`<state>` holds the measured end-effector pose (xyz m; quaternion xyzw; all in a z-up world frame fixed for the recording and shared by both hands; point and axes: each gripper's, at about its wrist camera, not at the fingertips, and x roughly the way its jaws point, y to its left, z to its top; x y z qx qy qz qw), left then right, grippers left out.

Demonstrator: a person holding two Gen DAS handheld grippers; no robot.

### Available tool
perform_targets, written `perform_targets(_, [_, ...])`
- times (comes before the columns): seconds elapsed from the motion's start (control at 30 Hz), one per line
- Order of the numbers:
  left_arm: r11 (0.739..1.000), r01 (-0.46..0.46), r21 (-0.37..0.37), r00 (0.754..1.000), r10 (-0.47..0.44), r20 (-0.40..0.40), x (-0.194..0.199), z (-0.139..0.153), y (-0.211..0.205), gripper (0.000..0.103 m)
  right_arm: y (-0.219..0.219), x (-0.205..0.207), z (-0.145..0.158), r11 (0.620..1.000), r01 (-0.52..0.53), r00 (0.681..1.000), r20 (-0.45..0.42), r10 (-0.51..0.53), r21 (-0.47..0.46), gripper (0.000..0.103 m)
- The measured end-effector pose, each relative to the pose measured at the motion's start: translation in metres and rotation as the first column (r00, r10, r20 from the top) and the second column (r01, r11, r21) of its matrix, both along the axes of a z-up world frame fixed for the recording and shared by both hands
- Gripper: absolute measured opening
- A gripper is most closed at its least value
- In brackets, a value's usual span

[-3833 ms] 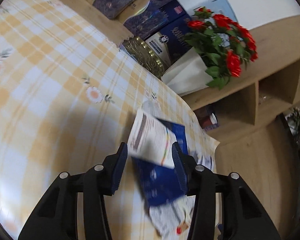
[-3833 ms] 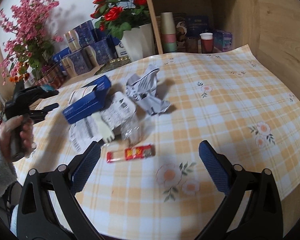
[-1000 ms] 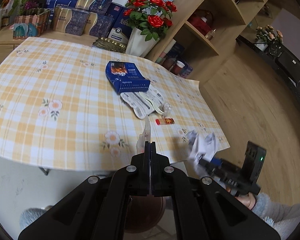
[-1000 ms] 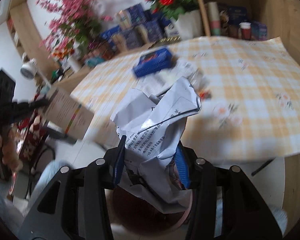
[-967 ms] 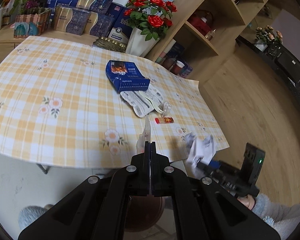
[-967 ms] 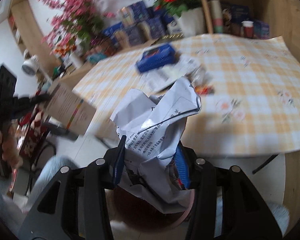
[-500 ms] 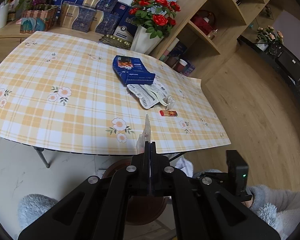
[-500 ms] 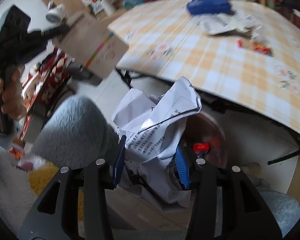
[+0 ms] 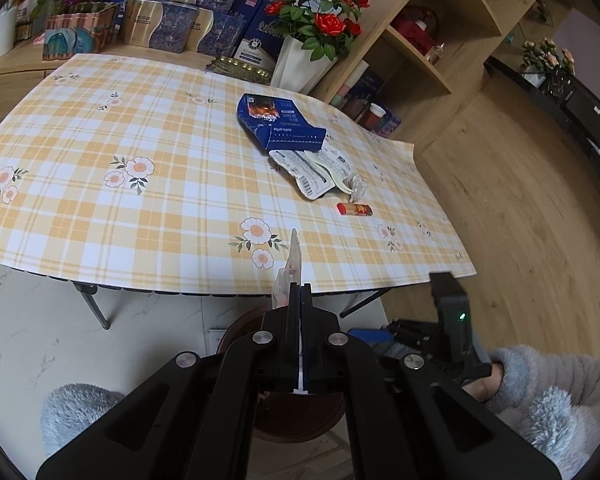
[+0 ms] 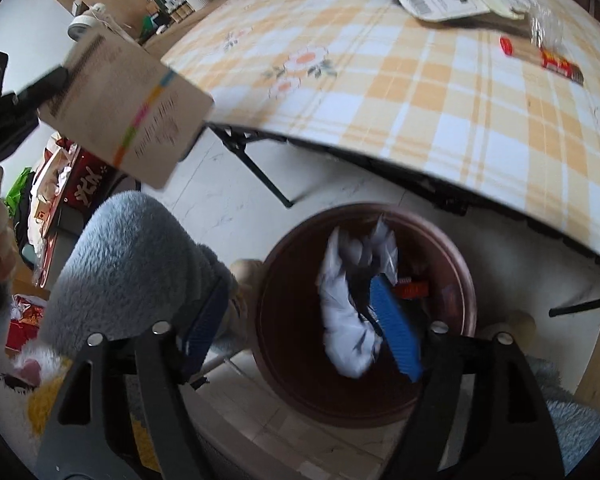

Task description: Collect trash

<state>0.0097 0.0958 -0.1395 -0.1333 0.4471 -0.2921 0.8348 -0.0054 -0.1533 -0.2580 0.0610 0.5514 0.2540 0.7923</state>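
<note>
My left gripper is shut on a flat brown card, seen edge-on, held in front of the table's near edge. The card's face shows in the right wrist view. My right gripper is open above a round brown bin on the floor. A crumpled white wrapper is falling into the bin. On the checked tablecloth lie a blue box, white wrappers and a small red packet.
The bin stands under the table's near edge, beside black folding legs. A vase of red roses, boxes and wooden shelves line the far side. My grey fuzzy knee is next to the bin.
My right gripper has opened and let go of the crumpled white wrapper, which drops into the bin. My left gripper stays shut on the card.
</note>
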Motion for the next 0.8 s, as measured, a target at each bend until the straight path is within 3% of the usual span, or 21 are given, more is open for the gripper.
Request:
perform_targets(0.13, [0.999,0.031,0.039,0.999,-0.031,0.017,-0.004,-0.004,-0.01,0.001,-0.02,0.0,0.013,0.997,0.071,0.993,0.094,-0.068,-0.035,0.079])
perform_targets(0.27, [0.994,0.078,0.076,0.996,-0.08,0.03,-0.01,-0.01,-0.025,0.001,-0.048,-0.012,0.029,0.981,0.179,0.96,0.235,-0.156,-0.081,0.087])
perform_targets(0.47, [0.973,0.159,0.169,0.984,-0.17,0.053,-0.022,-0.031,-0.057,0.001,-0.09,-0.039,0.041,0.908,0.399,0.844,0.439,-0.308,-0.128,0.097])
perform_targets(0.57, [0.944,0.223,0.242,0.968,-0.245,0.063,-0.03,-0.049,-0.081,0.001,-0.107,-0.044,0.043,0.871,0.481,0.795,0.467,-0.386,-0.098,0.097])
perform_targets(0.7, [0.87,0.329,0.369,0.917,-0.387,0.095,-0.047,-0.07,-0.119,0.001,-0.116,-0.041,0.037,0.849,0.525,0.772,0.454,-0.445,-0.061,0.097])
perform_targets(0.8, [0.832,0.379,0.406,0.891,-0.447,0.084,-0.053,-0.088,-0.139,0.001,-0.127,-0.037,0.03,0.821,0.569,0.756,0.414,-0.507,-0.033,0.097])
